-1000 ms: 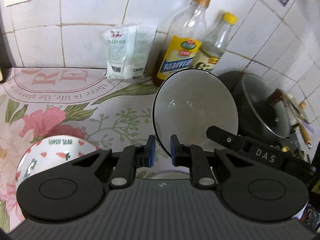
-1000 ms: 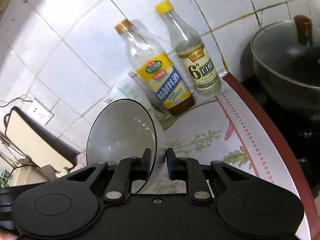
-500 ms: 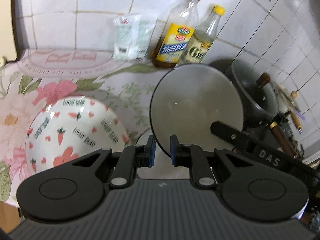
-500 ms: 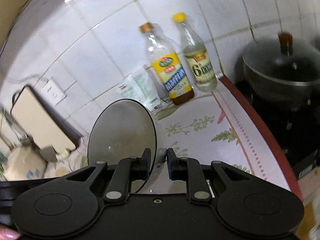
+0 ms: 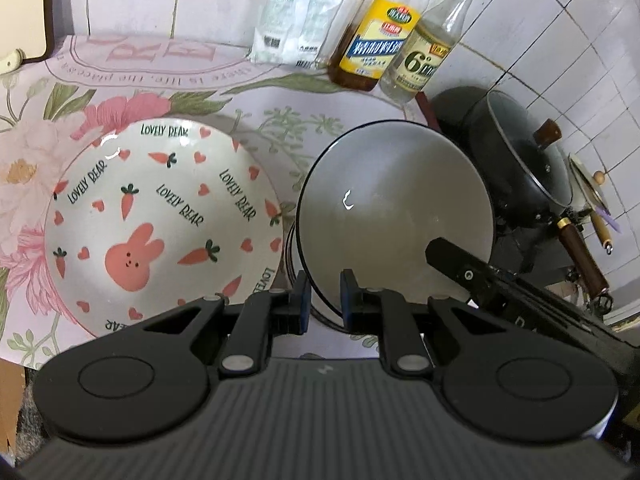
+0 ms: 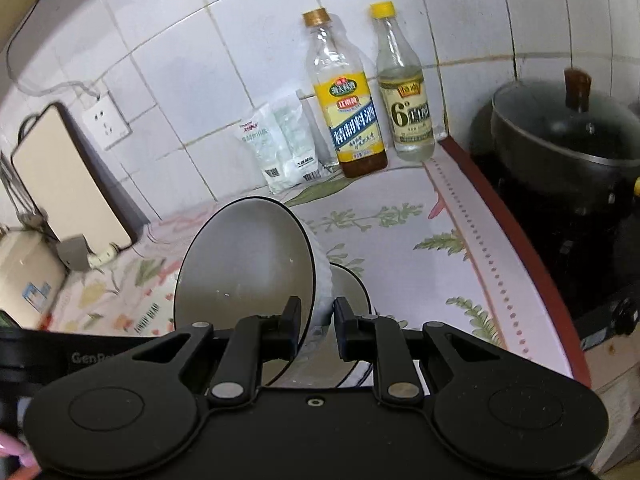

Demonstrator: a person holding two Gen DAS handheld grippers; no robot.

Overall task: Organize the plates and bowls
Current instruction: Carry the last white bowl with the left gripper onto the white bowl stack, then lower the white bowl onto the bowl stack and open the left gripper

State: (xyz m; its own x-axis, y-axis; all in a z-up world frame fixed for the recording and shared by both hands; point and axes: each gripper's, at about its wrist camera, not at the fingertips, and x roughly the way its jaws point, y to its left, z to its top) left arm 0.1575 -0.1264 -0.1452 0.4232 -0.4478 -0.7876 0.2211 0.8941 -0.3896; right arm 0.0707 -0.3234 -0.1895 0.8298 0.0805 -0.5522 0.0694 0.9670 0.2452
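A white bowl with a black rim [image 5: 392, 208] hangs tilted, its inside facing the left wrist camera. My left gripper [image 5: 324, 300] is shut on its lower rim. My right gripper [image 6: 316, 312] is shut on the rim of the same bowl [image 6: 244, 264]; one of its fingers [image 5: 436, 250] reaches in at the bowl's right side. Just below sits a second black-rimmed bowl [image 5: 291, 256] [image 6: 352, 284] on the floral mat. To the left lies a wide carrot-and-bunny plate [image 5: 160, 224].
Two bottles [image 5: 380, 28] [image 5: 432, 52] and a white packet [image 5: 284, 16] stand against the tiled wall. A lidded dark pot [image 6: 560, 140] sits on the stove to the right, past the mat's red edge [image 6: 520, 248]. At far left a cutting board [image 6: 68, 184] leans.
Both grippers have drawn back from the wall and sunk with the bowl still gripped. The carrot plate has come fully into the left view, and the second bowl now shows underneath.
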